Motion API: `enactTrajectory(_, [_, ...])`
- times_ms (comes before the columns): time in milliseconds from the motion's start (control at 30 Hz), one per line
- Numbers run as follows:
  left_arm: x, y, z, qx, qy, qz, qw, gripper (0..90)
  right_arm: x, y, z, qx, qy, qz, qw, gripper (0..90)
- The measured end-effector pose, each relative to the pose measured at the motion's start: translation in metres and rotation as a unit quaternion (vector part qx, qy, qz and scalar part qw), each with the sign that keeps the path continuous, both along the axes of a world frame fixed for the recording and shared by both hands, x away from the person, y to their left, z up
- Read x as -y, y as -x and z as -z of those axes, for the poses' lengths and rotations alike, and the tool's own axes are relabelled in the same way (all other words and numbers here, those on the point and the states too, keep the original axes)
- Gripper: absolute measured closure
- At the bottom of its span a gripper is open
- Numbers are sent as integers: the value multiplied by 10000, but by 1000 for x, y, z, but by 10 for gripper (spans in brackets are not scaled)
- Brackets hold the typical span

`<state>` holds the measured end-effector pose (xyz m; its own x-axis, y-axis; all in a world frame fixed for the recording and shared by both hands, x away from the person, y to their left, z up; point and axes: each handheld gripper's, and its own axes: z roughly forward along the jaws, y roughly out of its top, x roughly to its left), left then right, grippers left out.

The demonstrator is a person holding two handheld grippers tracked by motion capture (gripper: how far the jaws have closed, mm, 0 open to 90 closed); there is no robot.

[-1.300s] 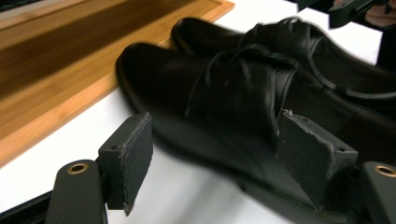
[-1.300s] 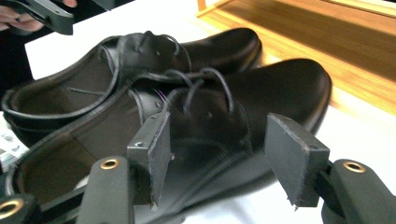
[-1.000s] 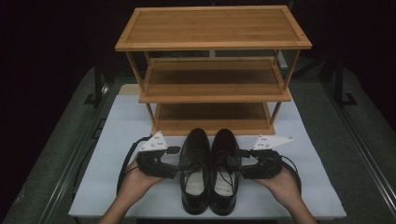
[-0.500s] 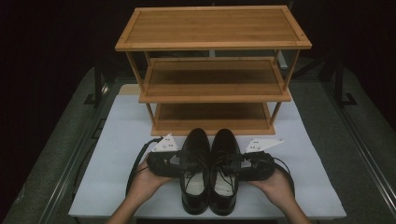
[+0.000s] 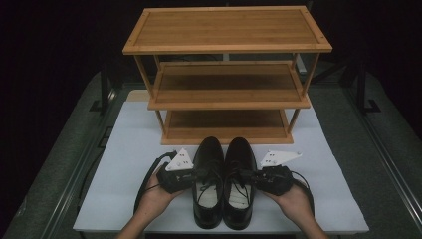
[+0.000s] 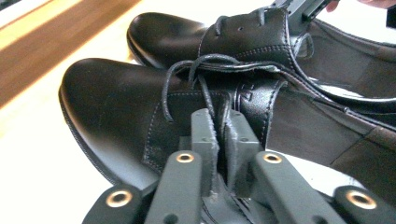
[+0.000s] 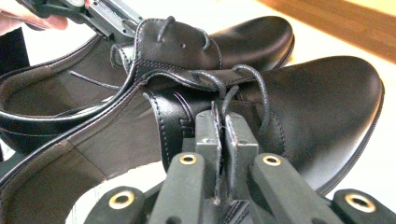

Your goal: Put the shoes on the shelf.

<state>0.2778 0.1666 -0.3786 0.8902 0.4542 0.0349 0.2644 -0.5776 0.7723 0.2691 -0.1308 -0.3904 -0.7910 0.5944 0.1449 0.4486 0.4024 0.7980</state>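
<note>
- Left gripper (image 5: 196, 175): dark jaws just drawn together, pinching the thin cord lace (image 6: 205, 88) of the left shoe (image 5: 208, 181).
- Right gripper (image 5: 249, 177): jaws likewise just closed, nipping the lace (image 7: 233, 91) of the right shoe (image 5: 239, 181).
- Shoes: smooth glossy black leather, rounded toes; side by side, touching, on the near white mat (image 5: 124, 164).
- Long axes near-to-far; toes toward the slatted wooden rack (image 5: 226, 74).

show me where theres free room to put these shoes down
All three shelves of the wooden rack are bare: top, middle and bottom. The white mat is also free left and right of the rack's foot. It is crowded at the near middle, where the left gripper and right gripper pinch the left shoe and right shoe.
</note>
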Motion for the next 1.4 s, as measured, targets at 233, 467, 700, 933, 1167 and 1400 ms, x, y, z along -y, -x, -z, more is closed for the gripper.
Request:
enactTrajectory(233, [-4, 1, -4, 154, 24, -230, 9996, 868, 6, 0, -5, 125, -93, 218, 9996, 866])
enactTrajectory(467, [-13, -2, -10, 185, 141, -440, 9988, 872, 15, -4, -10, 172, -126, 347, 9992, 868])
enactTrajectory(700, [-19, -5, -16, 228, 250, -581, 9977, 873, 22, -7, -15, 180, -189, 438, 9987, 868])
enactTrajectory(933, [-22, -14, -28, 369, 316, -710, 9963, 873, 28, -19, -26, 250, -292, 522, 9979, 868])
enactTrajectory(1167, [-20, -37, -35, 478, 354, -871, 9944, 873, 28, -42, -34, 365, -279, 590, 9972, 867])
enactTrajectory(1400, [-13, -69, -33, 523, 442, -1130, 9912, 873, 23, -74, -34, 470, -198, 794, 9955, 868])
